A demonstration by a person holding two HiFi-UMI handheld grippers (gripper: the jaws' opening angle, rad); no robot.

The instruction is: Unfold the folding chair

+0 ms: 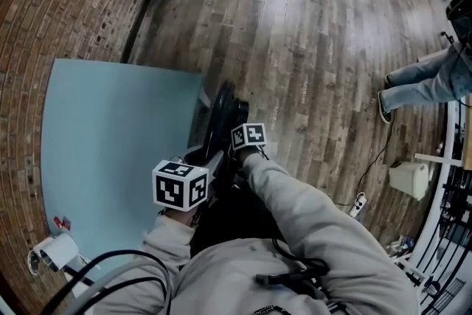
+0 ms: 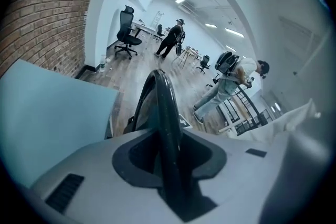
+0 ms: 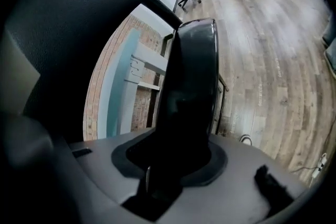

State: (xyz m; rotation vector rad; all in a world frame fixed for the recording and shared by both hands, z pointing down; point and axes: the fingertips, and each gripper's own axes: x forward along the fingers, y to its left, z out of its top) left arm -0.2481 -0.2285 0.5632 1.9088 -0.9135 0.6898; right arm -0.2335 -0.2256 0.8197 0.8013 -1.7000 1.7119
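The black folding chair (image 1: 221, 113) stands folded and upright on the wood floor, right in front of me. My left gripper (image 1: 212, 158) is shut on a thin black edge of the chair (image 2: 163, 107), which runs up out of the jaw notch of the left gripper (image 2: 170, 165). My right gripper (image 1: 237, 126) sits just beyond, on the chair's top. In the right gripper view a broad black padded part of the chair (image 3: 191, 76) fills the space between the jaws of the right gripper (image 3: 178, 160). The fingertips themselves are hidden by the chair.
A light blue tabletop (image 1: 110, 151) lies to the left, against the brick wall (image 1: 59, 4). A person (image 1: 420, 85) stands at the right on the wood floor. A power strip with cable (image 1: 359, 203) and a white box (image 1: 409, 179) lie lower right.
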